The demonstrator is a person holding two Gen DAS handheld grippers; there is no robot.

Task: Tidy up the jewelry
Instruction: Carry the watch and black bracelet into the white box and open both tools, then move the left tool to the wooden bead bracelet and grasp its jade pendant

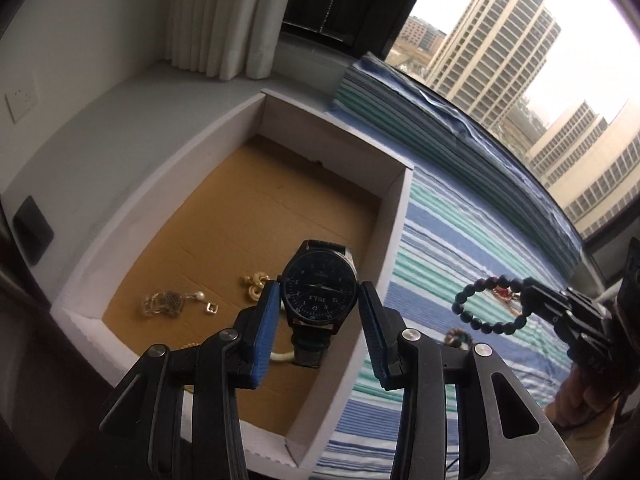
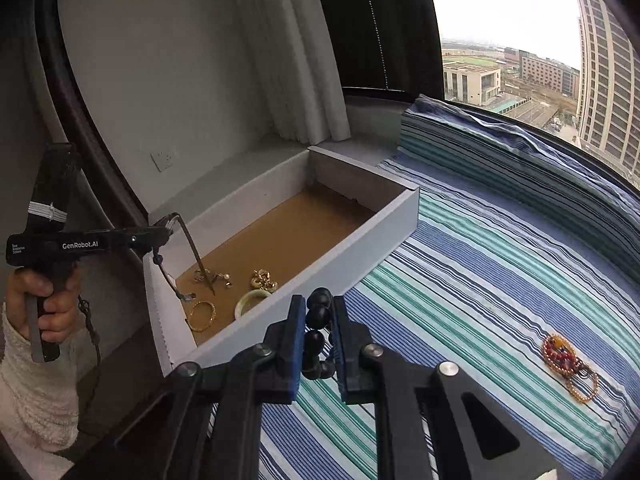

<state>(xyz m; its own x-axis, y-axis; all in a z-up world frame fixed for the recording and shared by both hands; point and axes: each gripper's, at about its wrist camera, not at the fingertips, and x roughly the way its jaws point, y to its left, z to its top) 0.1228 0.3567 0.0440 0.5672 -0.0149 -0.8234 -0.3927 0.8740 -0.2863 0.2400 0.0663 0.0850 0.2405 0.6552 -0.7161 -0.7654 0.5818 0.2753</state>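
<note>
Two grippers are loaded at once. From the left wrist, the left gripper (image 1: 319, 285) pinches a dark watch (image 1: 318, 292) by the sides of its case, above the near end of the white box (image 1: 394, 216) and just right of some gold pieces (image 1: 164, 304). It is best lowered onto bare brown floor and released only once the strap rests. From the right wrist, the right gripper (image 2: 318, 302) is clamped on a black bead bracelet (image 2: 318, 314) over the striped cloth (image 2: 480, 264), just right of the box. It should clear the wall, then drop beside the pale bangle (image 2: 250, 300). Red and amber bracelets (image 2: 568, 364) lie far right.
</note>
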